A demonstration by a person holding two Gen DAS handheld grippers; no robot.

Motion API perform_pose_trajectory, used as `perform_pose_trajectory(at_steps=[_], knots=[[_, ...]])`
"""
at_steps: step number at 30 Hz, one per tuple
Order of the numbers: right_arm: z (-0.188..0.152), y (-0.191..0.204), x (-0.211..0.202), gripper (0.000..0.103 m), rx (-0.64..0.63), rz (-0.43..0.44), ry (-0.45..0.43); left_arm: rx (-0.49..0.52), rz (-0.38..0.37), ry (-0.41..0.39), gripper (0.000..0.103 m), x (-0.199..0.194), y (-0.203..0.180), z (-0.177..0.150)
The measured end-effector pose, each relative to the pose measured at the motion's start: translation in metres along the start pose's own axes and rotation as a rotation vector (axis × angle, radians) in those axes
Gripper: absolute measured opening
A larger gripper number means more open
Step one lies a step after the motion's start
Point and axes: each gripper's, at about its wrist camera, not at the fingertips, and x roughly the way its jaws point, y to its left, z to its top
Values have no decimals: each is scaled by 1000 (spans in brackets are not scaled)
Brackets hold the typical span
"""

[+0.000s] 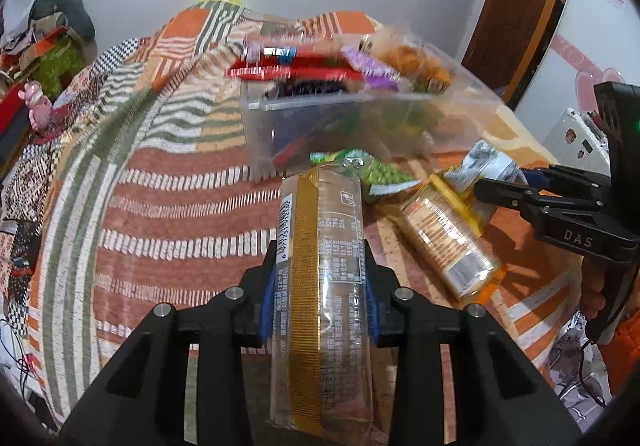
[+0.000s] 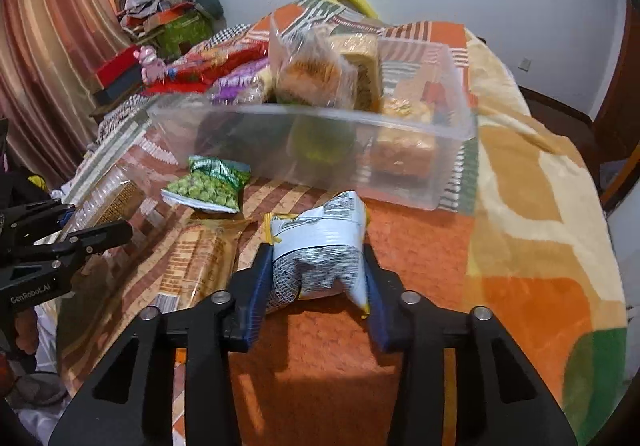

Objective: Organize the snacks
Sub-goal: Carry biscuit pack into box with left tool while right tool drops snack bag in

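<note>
My left gripper (image 1: 322,250) is shut on a long clear cracker pack (image 1: 320,286) with a gold stripe, held lengthwise between the blue pads. My right gripper (image 2: 316,258) is shut on a white and grey snack bag (image 2: 320,238), crumpled between its pads. Ahead of both stands a clear plastic bin (image 2: 320,114) with several snack packs in it. A green pea bag (image 2: 208,186) and a second cracker pack (image 2: 200,262) lie on the blanket in front of the bin. In the right wrist view the left gripper (image 2: 96,220) shows at the left edge.
Everything rests on a bed under a patterned orange, green and white blanket (image 2: 520,206). More red and purple snack packs (image 2: 224,70) lie beside the bin. A pile of boxes and clothes (image 2: 168,18) sits at the far left. A brown door (image 1: 532,6) is at the right.
</note>
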Motion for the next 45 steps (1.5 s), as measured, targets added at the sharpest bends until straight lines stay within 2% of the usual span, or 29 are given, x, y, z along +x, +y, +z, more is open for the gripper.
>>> perform_pose_trajectory(at_steps=[12, 19, 26, 34, 45], knots=[[12, -6, -35, 28, 10, -26, -105, 30, -13, -103, 35, -33, -17, 31], [31, -15, -54, 28, 26, -41, -196, 24, -23, -147, 35, -36, -22, 59], [49, -26, -54, 28, 44, -79, -246, 40, -29, -186, 35, -30, -31, 91], [73, -37, -37, 28, 65, -95, -257, 40, -22, -192, 35, -6, -31, 126], [83, -43, 2, 28, 83, -68, -203, 42, -22, -153, 35, 43, -28, 155]])
